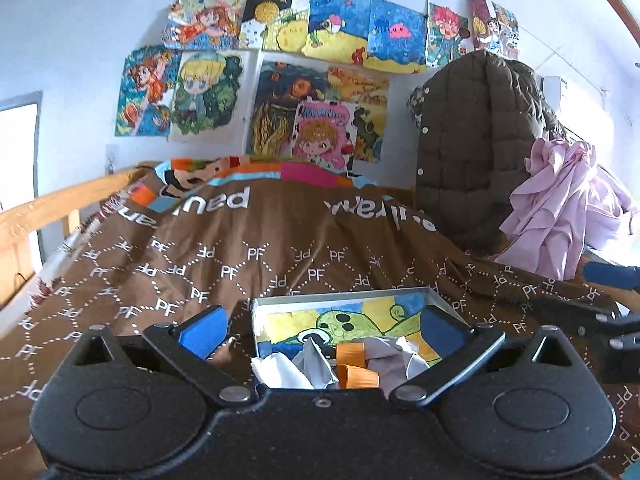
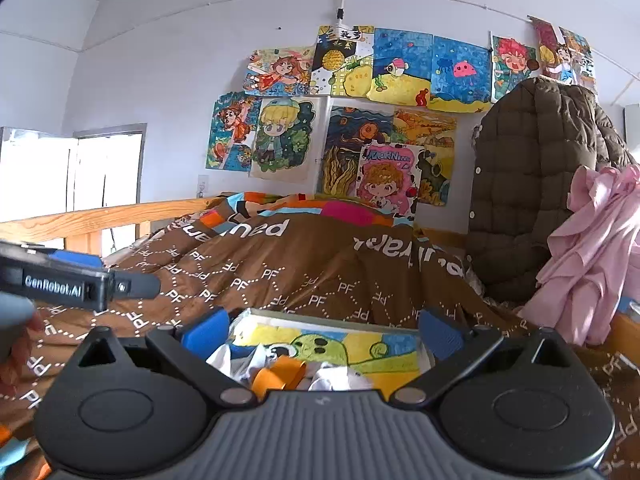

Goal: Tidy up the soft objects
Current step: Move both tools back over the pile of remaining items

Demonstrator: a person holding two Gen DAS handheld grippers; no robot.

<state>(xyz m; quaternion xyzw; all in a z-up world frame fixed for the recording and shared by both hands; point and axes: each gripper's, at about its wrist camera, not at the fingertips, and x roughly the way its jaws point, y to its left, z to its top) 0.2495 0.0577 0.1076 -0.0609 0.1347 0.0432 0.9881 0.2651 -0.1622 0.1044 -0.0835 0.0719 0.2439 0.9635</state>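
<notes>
Box (image 1: 434,298) sits on the brown quilt (image 1: 248,256), its floor a painted drawing; inside lie crumpled white and grey cloths (image 1: 308,368) with an orange-banded piece (image 1: 354,372), loosely heaped, not folded. Left gripper (image 1: 326,330) and right gripper (image 2: 324,332) both hover over the box, jaws spread wide, nothing between them. Judged: gathering appears done; a pink garment (image 1: 560,208) and quilted jacket (image 1: 476,152) remain outside, possibly still to sort.

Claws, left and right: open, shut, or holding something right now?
Left claw: open, nothing held, above the painted tray of white and orange cloths.
Right claw: open, nothing held.
</notes>
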